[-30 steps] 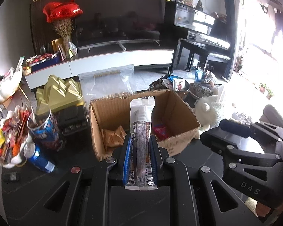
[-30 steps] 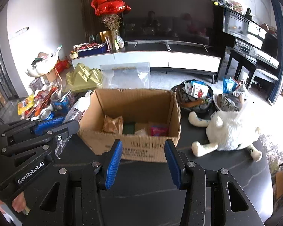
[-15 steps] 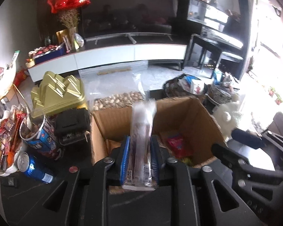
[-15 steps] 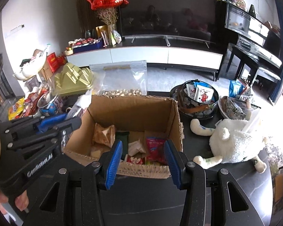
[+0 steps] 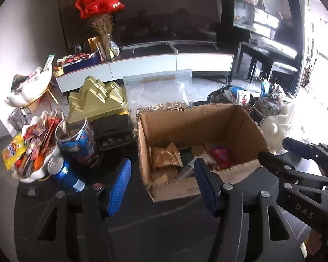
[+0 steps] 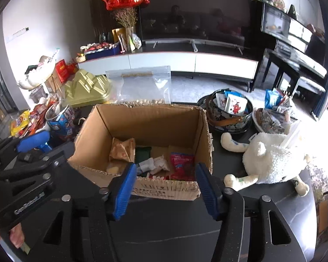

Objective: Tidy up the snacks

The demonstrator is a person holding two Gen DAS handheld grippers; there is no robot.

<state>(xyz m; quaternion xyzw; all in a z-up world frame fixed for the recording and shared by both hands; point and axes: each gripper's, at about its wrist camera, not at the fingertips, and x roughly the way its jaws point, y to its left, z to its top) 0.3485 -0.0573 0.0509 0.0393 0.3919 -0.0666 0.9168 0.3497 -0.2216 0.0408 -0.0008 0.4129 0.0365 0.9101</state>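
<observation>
An open cardboard box stands on the dark table and holds several snack packs, among them a gold pack, a red pack and a clear wrapped pack. My left gripper is open and empty, just in front of the box's near left corner. My right gripper is open and empty at the box's near wall. Each gripper shows at the edge of the other's view.
Left of the box are a white dish of snacks, a blue can, a snack tub, a black case and a gold tin. A zip bag of nuts stands behind. Snack bowls and a plush lamb lie right.
My left gripper held a long wrapped snack upright over the box; it has opened and the snack is gone from it. Both grippers sit higher, looking down into the box.
</observation>
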